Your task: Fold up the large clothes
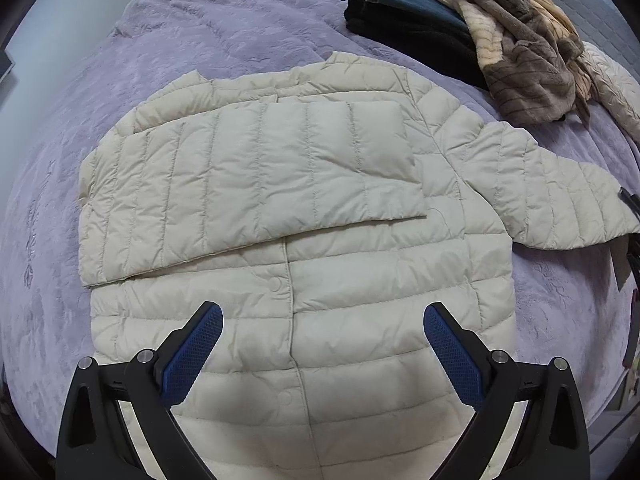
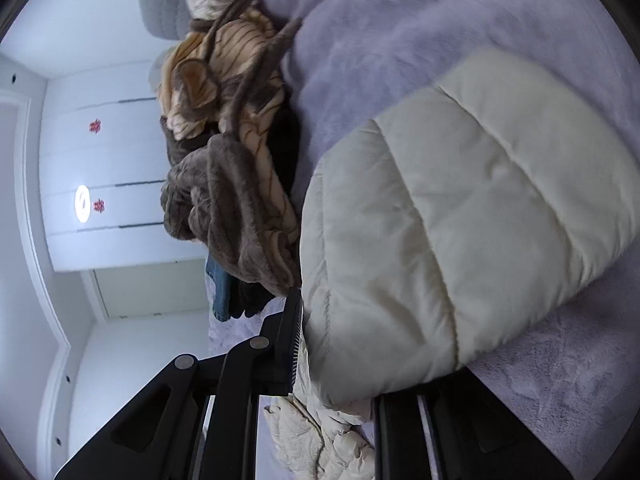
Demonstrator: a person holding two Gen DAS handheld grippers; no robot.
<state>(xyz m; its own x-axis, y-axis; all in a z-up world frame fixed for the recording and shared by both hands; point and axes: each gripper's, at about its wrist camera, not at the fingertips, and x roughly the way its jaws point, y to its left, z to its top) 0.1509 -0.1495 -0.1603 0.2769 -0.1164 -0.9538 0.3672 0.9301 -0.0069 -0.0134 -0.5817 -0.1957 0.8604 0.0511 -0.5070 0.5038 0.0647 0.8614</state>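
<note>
One sleeve [image 1: 256,176] is already folded across the cream jacket [image 1: 392,320] lying flat on the bed [image 1: 200,32], and the left tongs [image 1: 322,344] hang over its hem with jaws wide apart, holding nothing. From the right wrist, the right tongs [image 2: 340,360] look clamped on the cuff of the other sleeve [image 2: 460,216]. I judge the second sleeve fold is in hand: next, carry that cuff across the chest, clear of the clothes pile [image 2: 228,168].
</note>
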